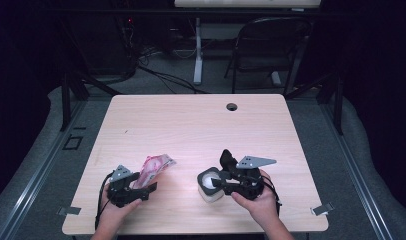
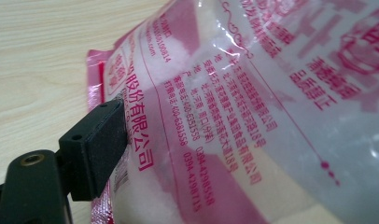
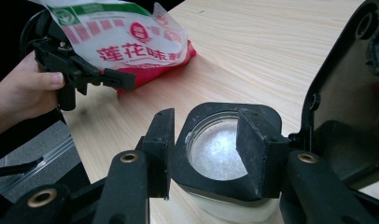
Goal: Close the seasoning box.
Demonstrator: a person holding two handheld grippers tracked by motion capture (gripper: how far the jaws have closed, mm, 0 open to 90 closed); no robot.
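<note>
Pink bag, long axis away-right.

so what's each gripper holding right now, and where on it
Right gripper clamps the white square jar with black open-lid collar by its top sides. Left gripper is open; the pink-and-clear plastic bag rests between its jaws.

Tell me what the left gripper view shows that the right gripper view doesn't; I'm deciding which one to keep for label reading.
Left gripper view: the bag from very close, with small red print, white grains inside, and one black jaw against its edge. Right gripper view: the jar of white grains between the jaws of the right gripper, the bag's front with large characters, and a hand holding the left gripper. Both: the bag and the wooden table.
</note>
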